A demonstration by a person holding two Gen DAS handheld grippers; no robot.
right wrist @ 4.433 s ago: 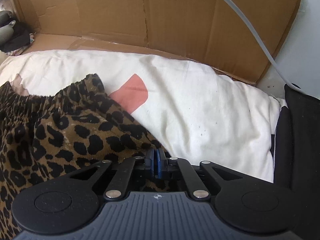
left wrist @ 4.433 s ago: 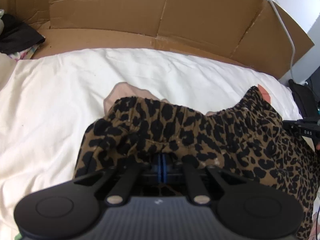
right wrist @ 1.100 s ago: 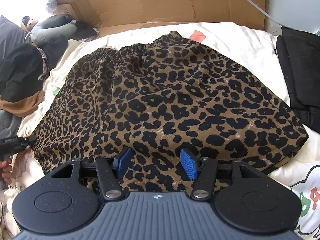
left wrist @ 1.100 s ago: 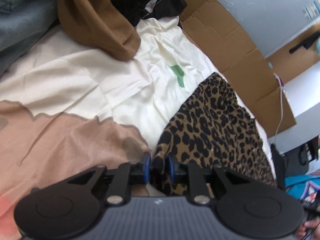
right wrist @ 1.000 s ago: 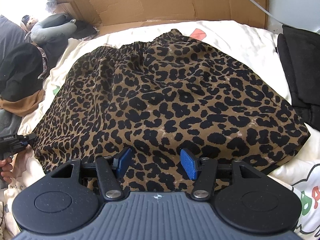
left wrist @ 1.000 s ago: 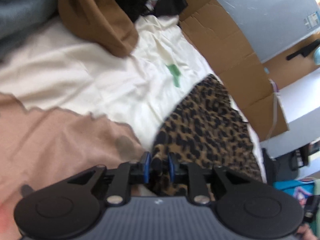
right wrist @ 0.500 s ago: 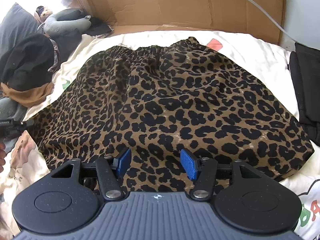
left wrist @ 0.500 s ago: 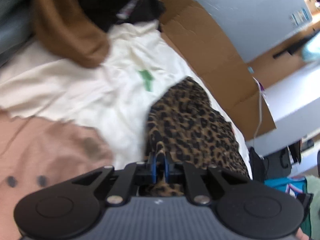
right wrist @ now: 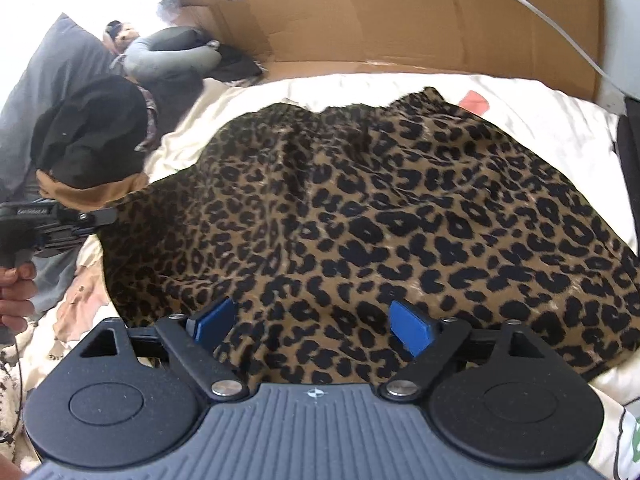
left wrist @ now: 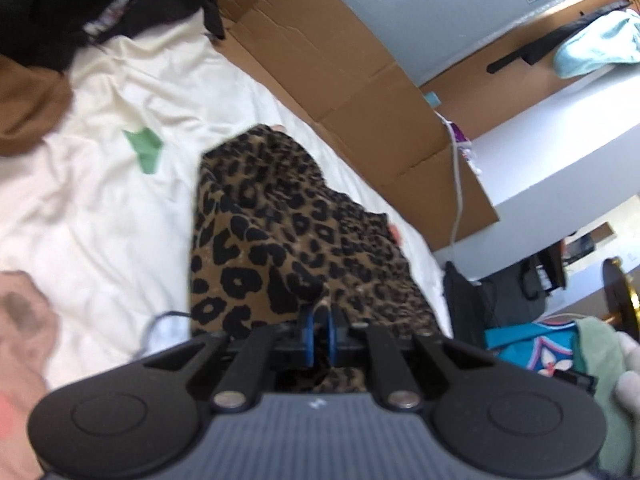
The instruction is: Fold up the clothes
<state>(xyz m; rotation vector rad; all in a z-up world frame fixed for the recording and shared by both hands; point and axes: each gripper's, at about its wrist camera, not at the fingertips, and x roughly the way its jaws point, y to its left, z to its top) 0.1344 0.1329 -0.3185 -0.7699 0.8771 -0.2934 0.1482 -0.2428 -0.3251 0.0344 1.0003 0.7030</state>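
A leopard-print skirt (right wrist: 380, 216) lies spread on the white bed sheet (right wrist: 560, 128), its gathered waistband at the far side. My left gripper (left wrist: 319, 334) is shut on the skirt's (left wrist: 288, 232) left hem corner, which it holds lifted off the sheet (left wrist: 100, 216). In the right wrist view that same left gripper (right wrist: 98, 218) shows at the skirt's left edge, with a hand behind it. My right gripper (right wrist: 312, 326) hovers open over the near hem, blue pads (right wrist: 412, 328) spread wide with nothing between them.
Flattened cardboard (right wrist: 420, 28) stands along the far side of the bed. A pile of dark and brown clothes (right wrist: 88, 140) lies at the left, with a grey pillow (right wrist: 172, 56) behind it. A black garment (right wrist: 632, 168) lies at the right edge. A white cable (left wrist: 458, 184) hangs over the cardboard.
The left gripper has closed fully on the skirt's left corner and raised it toward the middle. The right gripper stays open and has pulled back slightly above the near hem.
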